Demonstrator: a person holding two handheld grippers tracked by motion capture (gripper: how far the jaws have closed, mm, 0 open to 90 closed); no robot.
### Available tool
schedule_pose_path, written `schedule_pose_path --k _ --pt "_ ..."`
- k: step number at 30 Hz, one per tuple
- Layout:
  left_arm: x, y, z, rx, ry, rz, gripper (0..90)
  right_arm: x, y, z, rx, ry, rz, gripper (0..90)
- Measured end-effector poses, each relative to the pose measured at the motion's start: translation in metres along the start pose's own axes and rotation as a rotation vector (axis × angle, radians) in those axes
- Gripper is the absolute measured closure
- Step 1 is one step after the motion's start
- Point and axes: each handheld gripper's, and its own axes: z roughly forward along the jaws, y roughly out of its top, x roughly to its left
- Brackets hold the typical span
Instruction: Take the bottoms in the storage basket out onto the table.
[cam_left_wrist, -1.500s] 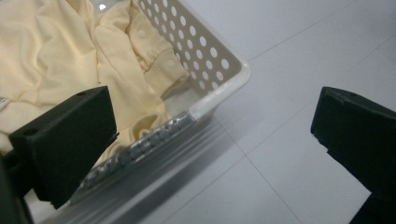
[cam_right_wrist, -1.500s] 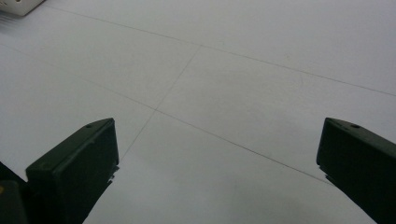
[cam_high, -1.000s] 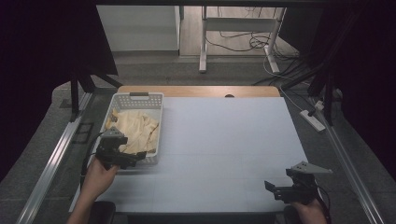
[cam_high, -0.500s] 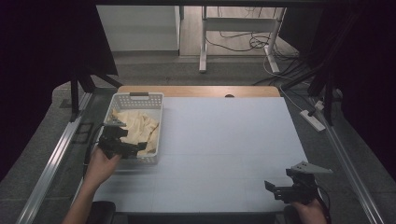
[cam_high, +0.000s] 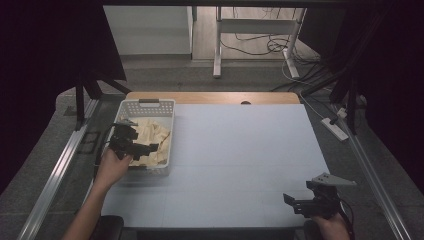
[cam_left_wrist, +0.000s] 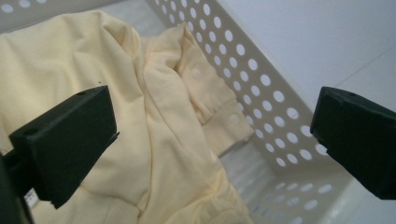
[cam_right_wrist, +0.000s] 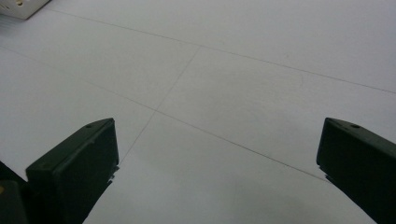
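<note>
My left gripper hangs over the white perforated plastic basket at the table's far left, jaws spread wide above the crumpled pale-yellow cloth garment inside. My right gripper sits near right, jaws spread, gripping nothing.

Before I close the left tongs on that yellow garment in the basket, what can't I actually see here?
- Left tongs, left gripper view: jaws open above the yellow garment; contact depth unclear.
- Garment, same view: cut off by the top and left edges, and its underside is hidden by its own folds.
- Basket, high view: near part hidden by the left hand and the tongs.
- Right tongs, high view: too dark to read.
</note>
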Motion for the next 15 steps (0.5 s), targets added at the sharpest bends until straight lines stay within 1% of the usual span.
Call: schedule_pose_path --k 4,7,10,15 --pt "0.004 0.004 0.006 0.018 0.023 -0.003 0.0 0.0 0.0 0.0 -0.001 0.001 0.0 0.0" --pt "0.007 0.008 0.01 0.028 0.028 -0.006 0.0 -0.001 0.0 0.0 0.001 0.002 0.0 0.0" --pt "0.01 0.012 0.012 0.032 0.023 -0.007 0.0 -0.001 0.0 0.0 0.001 0.002 0.001 0.0" --pt "0.014 0.02 0.02 0.045 0.027 -0.001 0.0 0.0 0.0 0.0 0.003 0.004 0.001 0.0"
